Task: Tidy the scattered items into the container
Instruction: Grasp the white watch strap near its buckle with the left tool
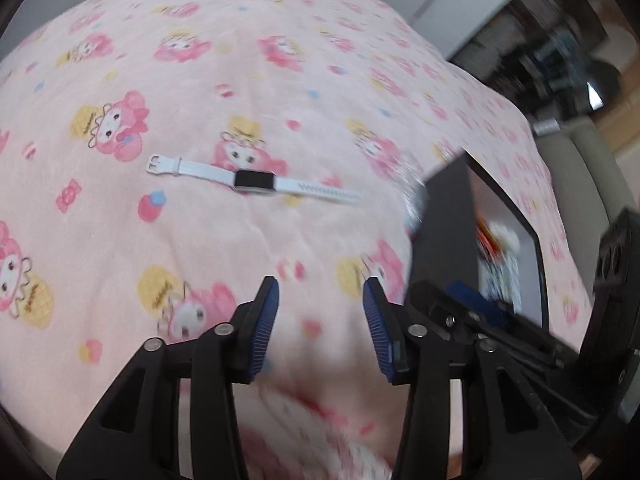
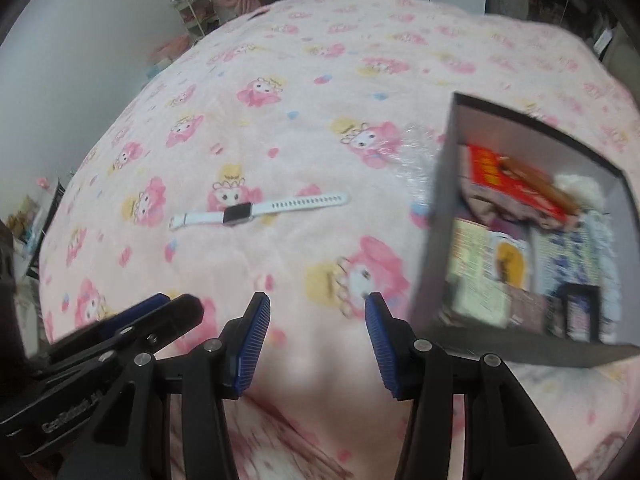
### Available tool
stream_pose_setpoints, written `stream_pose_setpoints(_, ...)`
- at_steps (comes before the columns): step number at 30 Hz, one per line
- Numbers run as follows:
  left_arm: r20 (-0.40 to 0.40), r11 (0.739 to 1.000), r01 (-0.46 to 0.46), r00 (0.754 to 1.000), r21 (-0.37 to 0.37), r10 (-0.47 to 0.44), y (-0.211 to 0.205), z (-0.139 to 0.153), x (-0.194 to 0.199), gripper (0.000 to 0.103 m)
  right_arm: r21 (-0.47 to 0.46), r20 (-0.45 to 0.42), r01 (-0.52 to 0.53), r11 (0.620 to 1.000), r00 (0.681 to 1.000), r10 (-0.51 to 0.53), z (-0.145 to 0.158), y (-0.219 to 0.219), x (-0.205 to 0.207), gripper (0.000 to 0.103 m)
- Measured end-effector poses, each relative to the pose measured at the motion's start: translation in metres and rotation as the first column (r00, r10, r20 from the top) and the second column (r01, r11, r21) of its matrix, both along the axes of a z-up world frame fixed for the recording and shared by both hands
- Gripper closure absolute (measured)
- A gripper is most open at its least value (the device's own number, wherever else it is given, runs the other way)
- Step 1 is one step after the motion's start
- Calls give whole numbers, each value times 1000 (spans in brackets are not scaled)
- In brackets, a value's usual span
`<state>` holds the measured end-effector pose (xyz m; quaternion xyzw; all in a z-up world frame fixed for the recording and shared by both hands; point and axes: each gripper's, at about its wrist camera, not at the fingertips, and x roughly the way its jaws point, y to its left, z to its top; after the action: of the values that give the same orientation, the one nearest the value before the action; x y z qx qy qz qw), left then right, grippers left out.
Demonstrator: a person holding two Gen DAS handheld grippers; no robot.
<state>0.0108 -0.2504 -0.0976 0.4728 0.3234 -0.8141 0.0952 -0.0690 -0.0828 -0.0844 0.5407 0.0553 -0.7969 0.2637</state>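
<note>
A white-strapped smartwatch (image 1: 253, 179) with a black face lies flat on the pink cartoon-print blanket (image 1: 200, 80), ahead of my left gripper (image 1: 320, 286), which is open and empty. It also shows in the right wrist view (image 2: 256, 209), ahead and left of my right gripper (image 2: 318, 302), open and empty too. A grey open box (image 2: 436, 216) sits at the right, holding a red packet (image 2: 504, 176), booklets and other small items. The box also shows in the left wrist view (image 1: 440, 224).
Crinkled clear plastic wrap (image 2: 416, 152) lies against the box's left wall. The right gripper's body (image 1: 500, 320) reaches in at the left view's lower right; the left gripper's body (image 2: 120, 332) shows at the right view's lower left. Shelves (image 2: 192, 4) stand beyond the bed.
</note>
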Motion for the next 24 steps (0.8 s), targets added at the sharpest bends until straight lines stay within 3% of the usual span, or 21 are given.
stream_pose_setpoints(10,151,985,-169,975,40,161,-61,-64,-71,57,66,61,62,996,996,-66,-40,-45,-61,58)
stream_pose_setpoints(13,190,967,-245,955,71,228,-78,-84,-70,57,78,92,57,995,994,-64,-55,-54,-71,58)
stream_pose_setpoints(17,174,936,-329,936,123,306,-95,-93,-61,57,80,137,79,994,986,-90,-74,-62,-86,58)
stream_pose_setpoints(24,186,914,-378,918,144,350,-104,-104,-60,57,52,255,59,997,964,-70,-107,-82,-96,56)
